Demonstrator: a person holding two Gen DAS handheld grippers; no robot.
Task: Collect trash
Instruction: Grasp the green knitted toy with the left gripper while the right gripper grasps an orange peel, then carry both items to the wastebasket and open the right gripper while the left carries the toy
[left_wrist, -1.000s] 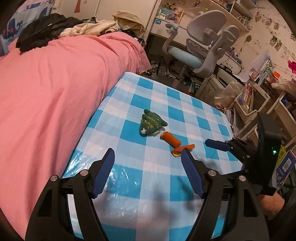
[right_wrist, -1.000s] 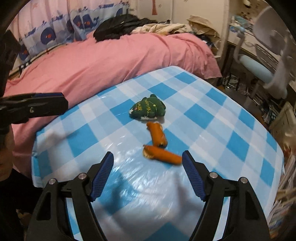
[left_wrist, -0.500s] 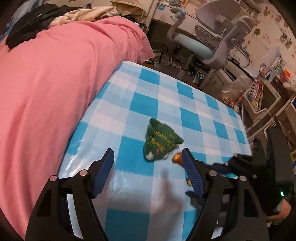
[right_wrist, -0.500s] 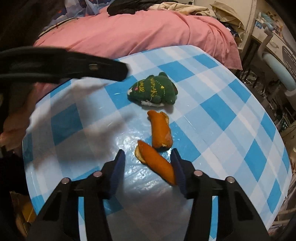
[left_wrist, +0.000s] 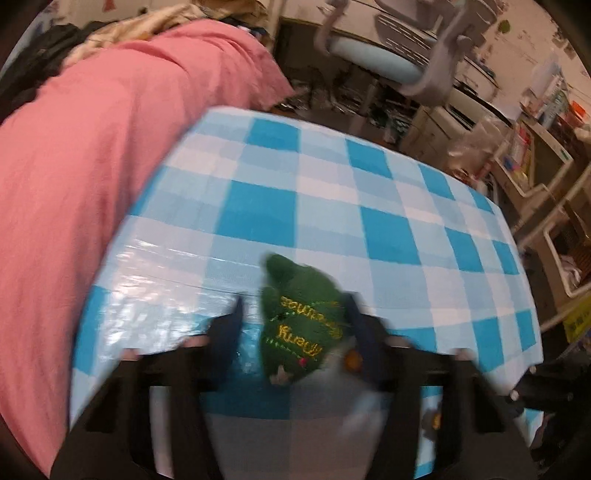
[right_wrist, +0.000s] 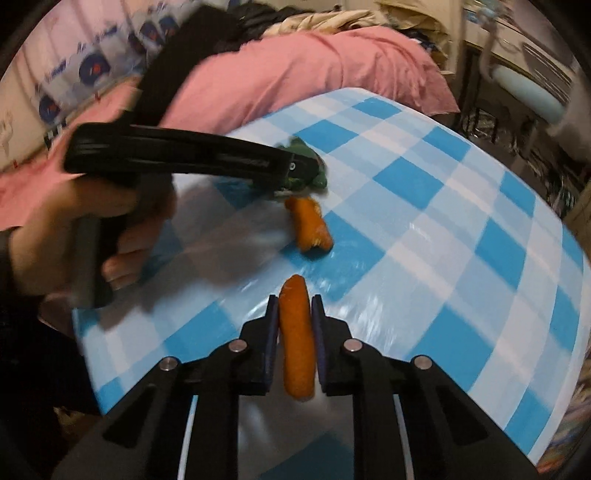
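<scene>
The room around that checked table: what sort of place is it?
Most likely a lived-in bedroom that doubles as a study: a bed with a pink cover, a desk chair and crowded shelves.

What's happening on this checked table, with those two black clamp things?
A person is clearing bits off the table with a handheld gripper in each hand. The right gripper has just closed on one orange peel piece. The left gripper has just been closing around a green cloth pouch; blur hides whether both pads touch it. A second orange peel piece lies loose beside the pouch.
</scene>
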